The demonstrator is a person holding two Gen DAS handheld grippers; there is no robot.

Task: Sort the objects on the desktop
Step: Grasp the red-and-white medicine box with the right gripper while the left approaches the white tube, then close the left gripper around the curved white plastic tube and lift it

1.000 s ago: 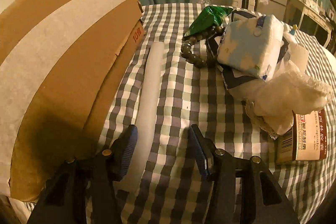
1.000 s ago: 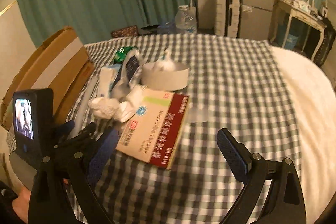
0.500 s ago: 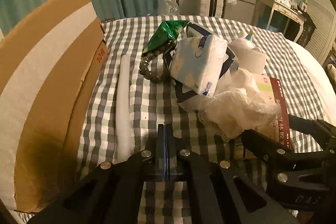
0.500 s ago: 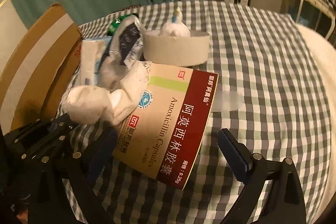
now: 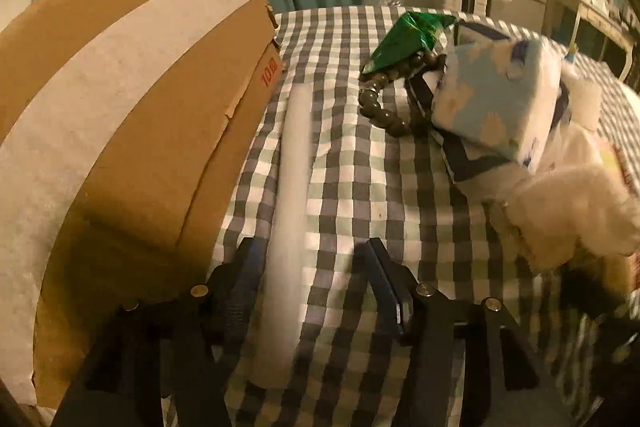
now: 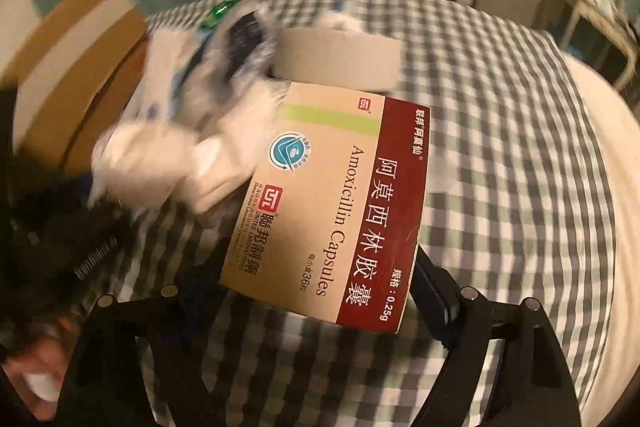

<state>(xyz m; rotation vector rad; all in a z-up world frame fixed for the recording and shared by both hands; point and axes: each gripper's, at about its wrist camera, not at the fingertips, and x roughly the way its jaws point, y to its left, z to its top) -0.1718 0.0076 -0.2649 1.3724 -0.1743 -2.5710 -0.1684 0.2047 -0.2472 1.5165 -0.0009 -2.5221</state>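
A tan and dark-red medicine box (image 6: 340, 195) lies on the checked cloth (image 6: 500, 147). My right gripper (image 6: 316, 275) straddles its near end, jaws closing, and both pads meet its long edges. A crumpled white cloth (image 6: 160, 163) rests on the box's far left corner. In the left wrist view a long white strip (image 5: 292, 187) runs along the cloth beside the cardboard box (image 5: 120, 87). My left gripper (image 5: 316, 273) stands over its near end, jaws opening, with the strip between them close to the left finger and not squeezed.
A green packet (image 5: 408, 35), a dark bead bracelet (image 5: 380, 103) and a pale blue tissue pack (image 5: 496, 95) sit piled behind the white cloth (image 5: 572, 211). A round white tub (image 6: 336, 59) stands behind the medicine box. A hand (image 6: 36, 359) shows at lower left.
My left gripper shut on nothing, then opened again and swung back left over the white strip. My right gripper came down over the medicine box and its jaws narrowed onto it.
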